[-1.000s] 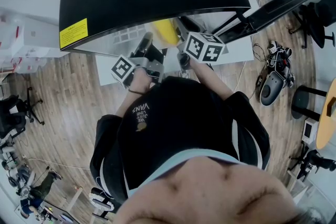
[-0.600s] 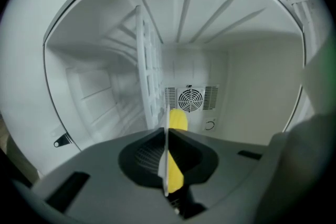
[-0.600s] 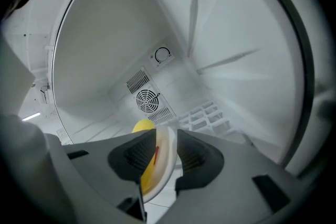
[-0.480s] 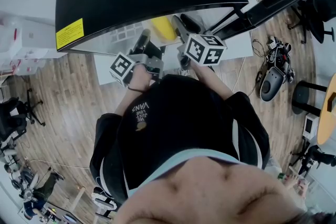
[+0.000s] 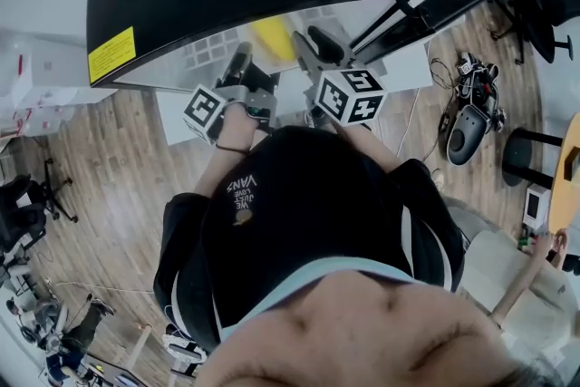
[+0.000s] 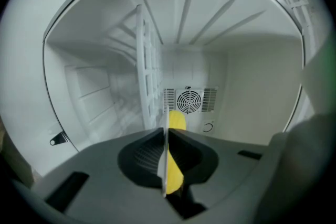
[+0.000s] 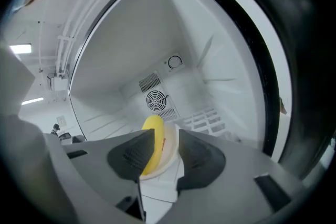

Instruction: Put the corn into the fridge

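Left gripper [image 6: 167, 136]: jaws clenched on rim of thin white plate [image 6: 164, 170]. Right gripper [image 7: 165, 136]: jaws slightly apart, gripping plate with yellow corn cob [image 7: 152, 139] against it, at mouth of open white-lined fridge [image 6: 252, 86].

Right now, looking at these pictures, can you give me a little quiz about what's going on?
1. What colour is the corn? A) green B) yellow C) red
2. True or false: a round fan sits on the back wall of the fridge.
3. Fill in: the left hand-held gripper is shut on the edge of a white ____.
Key: 1 B; 2 true; 3 plate.
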The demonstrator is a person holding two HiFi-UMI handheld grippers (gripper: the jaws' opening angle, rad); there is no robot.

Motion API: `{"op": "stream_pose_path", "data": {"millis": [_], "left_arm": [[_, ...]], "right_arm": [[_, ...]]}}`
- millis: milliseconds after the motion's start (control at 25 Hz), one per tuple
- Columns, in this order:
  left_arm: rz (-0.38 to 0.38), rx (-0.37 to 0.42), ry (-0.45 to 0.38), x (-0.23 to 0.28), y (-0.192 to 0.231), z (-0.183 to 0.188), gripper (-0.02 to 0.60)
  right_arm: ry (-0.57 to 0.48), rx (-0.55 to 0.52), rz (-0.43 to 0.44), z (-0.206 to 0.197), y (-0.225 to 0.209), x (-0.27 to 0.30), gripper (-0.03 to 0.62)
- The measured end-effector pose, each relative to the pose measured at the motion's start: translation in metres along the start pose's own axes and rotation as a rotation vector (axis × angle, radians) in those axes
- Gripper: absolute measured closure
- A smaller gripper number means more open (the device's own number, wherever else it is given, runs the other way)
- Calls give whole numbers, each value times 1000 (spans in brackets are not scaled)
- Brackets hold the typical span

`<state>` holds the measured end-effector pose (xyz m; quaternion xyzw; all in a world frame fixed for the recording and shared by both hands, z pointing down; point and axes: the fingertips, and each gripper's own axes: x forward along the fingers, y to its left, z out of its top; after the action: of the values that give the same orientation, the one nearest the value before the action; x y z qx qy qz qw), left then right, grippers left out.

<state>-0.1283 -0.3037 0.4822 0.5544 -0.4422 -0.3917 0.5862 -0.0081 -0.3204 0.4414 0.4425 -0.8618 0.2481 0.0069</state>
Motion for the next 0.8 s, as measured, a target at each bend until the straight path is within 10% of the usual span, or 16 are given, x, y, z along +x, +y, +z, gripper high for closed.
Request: {"op": "stream_pose_path", "data": {"millis": [800], "left_arm": [[-25,15,15,-2,-3,-1,552]], "right_arm": [[68,-193,23,-41,28,-29,388]]}}
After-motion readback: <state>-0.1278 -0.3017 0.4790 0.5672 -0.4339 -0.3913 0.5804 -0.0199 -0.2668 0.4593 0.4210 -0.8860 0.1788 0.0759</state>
